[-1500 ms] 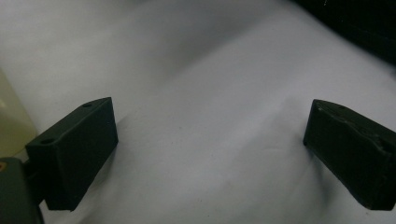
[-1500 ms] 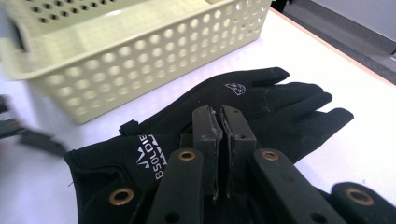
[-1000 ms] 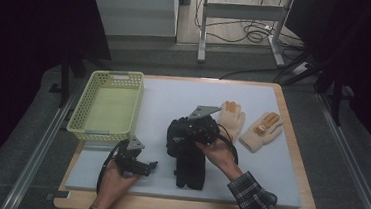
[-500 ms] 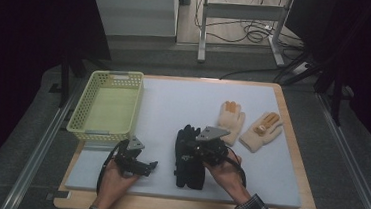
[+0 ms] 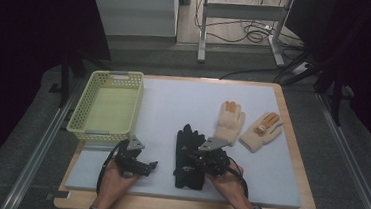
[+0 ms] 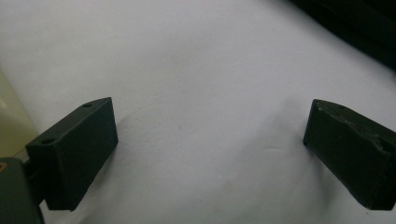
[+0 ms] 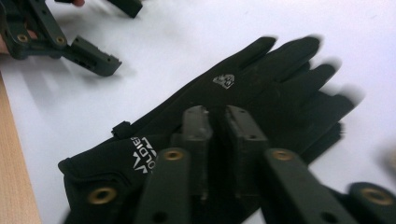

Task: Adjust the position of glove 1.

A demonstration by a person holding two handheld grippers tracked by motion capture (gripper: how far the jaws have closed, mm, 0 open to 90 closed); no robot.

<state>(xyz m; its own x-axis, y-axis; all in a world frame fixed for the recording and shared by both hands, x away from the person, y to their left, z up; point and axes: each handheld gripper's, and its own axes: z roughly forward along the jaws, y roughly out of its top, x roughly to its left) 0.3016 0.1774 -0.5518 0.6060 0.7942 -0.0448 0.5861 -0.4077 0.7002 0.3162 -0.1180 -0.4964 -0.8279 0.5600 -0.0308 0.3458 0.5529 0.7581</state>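
While bare white mat [image 5: 173, 108] lies open across the frame's upper middle, the yellow basket [image 5: 107, 106] hugs the mat's left edge. At lower left the left gripper [image 5: 144, 167] rests with jaws wide apart (nothing between). The right gripper [image 7: 218, 122], jaws nearly together, sits over the black gloves [image 7: 252, 74]; whether it pinches fabric is unclear. Two cream gloves [image 5: 230, 120] lie at right.

on the table [image 5: 287, 190], a basket [image 5: 107, 106] sits at the far left. a glove [image 5: 188, 156] lies near the front middle, fingers pointing away from the person. two more gloves lie side by side behind it and to the right, one [image 5: 230, 121] left of the other [image 5: 262, 131]. the left gripper [image 5: 144, 167] rests in front of the basket, left of the near glove; the right gripper [image 5: 194, 160] lies over that glove.
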